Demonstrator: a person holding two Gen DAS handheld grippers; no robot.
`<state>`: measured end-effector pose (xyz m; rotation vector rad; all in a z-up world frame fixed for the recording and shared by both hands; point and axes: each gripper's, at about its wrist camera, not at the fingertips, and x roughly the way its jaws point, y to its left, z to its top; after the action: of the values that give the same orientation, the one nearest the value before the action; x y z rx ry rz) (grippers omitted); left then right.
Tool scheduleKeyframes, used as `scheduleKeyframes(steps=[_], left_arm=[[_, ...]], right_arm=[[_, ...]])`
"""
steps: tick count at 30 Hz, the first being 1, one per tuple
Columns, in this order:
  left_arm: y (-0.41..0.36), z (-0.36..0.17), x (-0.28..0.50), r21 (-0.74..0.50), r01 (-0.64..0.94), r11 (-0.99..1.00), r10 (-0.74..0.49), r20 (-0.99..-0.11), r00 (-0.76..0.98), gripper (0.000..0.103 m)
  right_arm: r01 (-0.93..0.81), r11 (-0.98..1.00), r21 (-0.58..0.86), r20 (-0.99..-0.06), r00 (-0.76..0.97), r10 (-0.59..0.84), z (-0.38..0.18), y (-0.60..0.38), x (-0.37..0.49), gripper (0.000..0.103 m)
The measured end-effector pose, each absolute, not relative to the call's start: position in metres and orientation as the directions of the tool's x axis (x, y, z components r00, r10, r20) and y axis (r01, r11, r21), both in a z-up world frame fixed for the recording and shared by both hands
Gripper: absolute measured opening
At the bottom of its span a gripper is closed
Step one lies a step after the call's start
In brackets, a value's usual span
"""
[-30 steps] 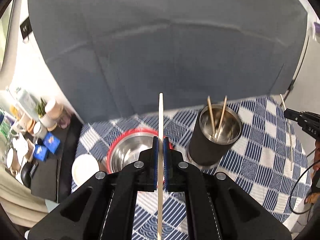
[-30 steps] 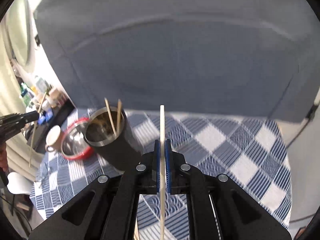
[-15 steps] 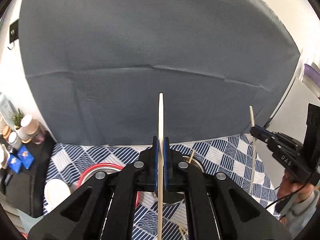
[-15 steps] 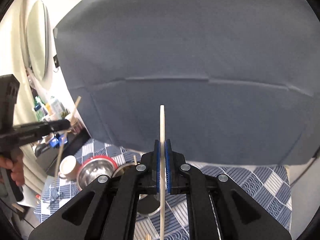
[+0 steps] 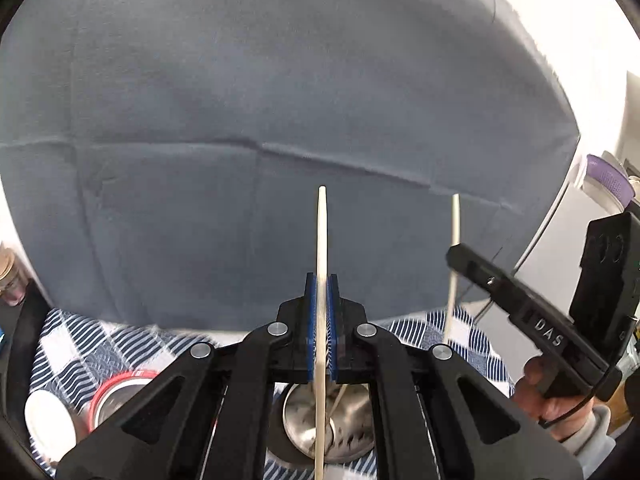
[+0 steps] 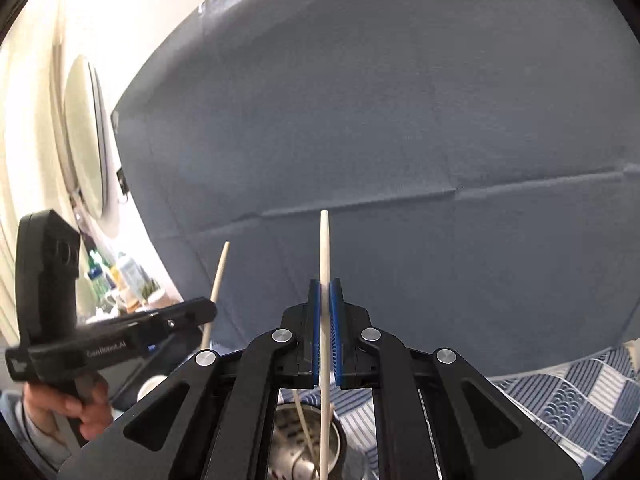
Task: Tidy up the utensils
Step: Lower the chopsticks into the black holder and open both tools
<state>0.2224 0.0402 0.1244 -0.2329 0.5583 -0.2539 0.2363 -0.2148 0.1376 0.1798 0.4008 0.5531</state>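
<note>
each hand-held gripper pinches one chopstick and stands it close to upright, which reads as lining the sticks up to drop end-first into the cup below. the left hand-held gripper (image 5: 321, 322) has its blue pads pressed on the left chopstick (image 5: 322, 232), whose lower end already reaches down over the mouth of the steel cup (image 5: 352, 420); another stick leans inside the cup. the right hand-held gripper (image 6: 325, 330) clamps the right chopstick (image 6: 325, 248) the same way, and from its own camera that stick's lower end also hangs over the cup (image 6: 300, 444), where a stick already leans.

the cup stands on the blue checked cloth (image 5: 476, 344) of the worktop. a red-rimmed bowl (image 5: 116, 396) and a white disc (image 5: 48, 420), maybe a cup or lid, sit to its left.

holding each stick mid-length and vertical keeps it from catching the rim. judging from this, the next move calls for lowering, then opening the pads so each stick slides in. with both sticks over one narrow mouth they could clash, or knock the sticks already inside.
</note>
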Motion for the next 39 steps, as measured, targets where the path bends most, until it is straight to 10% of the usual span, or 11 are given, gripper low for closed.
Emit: scheduleKeyframes(steps=[16, 39], left_arm=[[0.030, 0.061, 0.220, -0.274, 0.240, 0.931, -0.323, -0.317, 0.892, 0.005], [0.018, 0.009, 0.192, -0.249, 0.233, 0.940, -0.325, -0.448, 0.833, 0.005]], right_arm=[[-0.562, 0.768, 0.308, -0.266, 0.724, 0.636, 0.071, -0.190, 0.254, 0.005], [-0.560, 0.790, 0.248, -0.395, 0.686, 0.610, 0.024, -0.193, 0.212, 0.008]])
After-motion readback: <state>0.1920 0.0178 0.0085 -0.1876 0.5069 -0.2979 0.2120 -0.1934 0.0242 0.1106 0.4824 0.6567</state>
